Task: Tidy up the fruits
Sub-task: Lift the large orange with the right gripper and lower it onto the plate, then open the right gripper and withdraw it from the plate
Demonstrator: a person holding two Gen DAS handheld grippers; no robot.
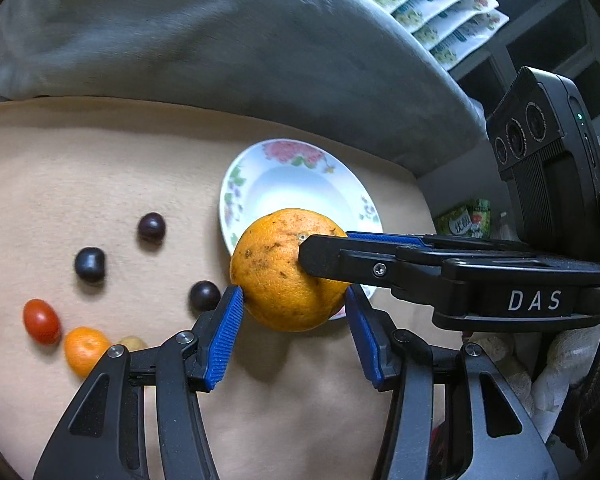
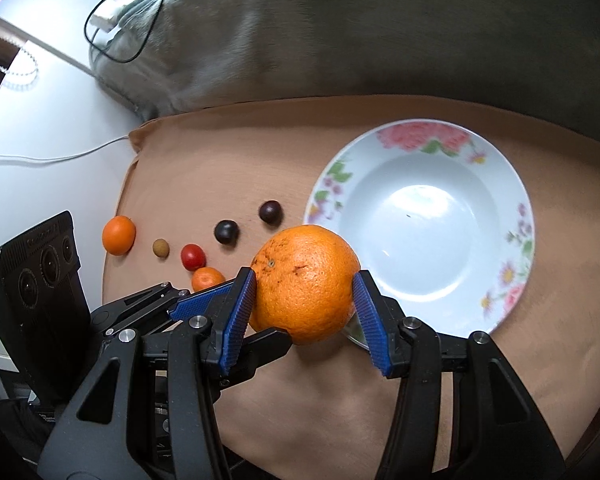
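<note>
A large orange [image 1: 284, 272] [image 2: 305, 284] hangs above the tan cloth beside the flowered white plate [image 1: 332, 168] [image 2: 380, 152]. Both grippers are on it. My left gripper [image 1: 294, 308] has its blue pads against the orange's two sides. My right gripper [image 2: 305, 300] clamps it too, and shows in the left wrist view [image 1: 324, 252] reaching in from the right. The plate holds nothing.
Small fruits lie left of the plate: three dark grapes [image 1: 151, 227] [image 2: 270, 212], a red cherry tomato [image 1: 41, 321] [image 2: 192, 257], small oranges [image 1: 85, 349] [image 2: 118, 235], a tan round fruit [image 2: 160, 248]. A grey cushion [image 1: 220, 40] lies behind the cloth. Shelves with packets [image 1: 440, 4] stand at right.
</note>
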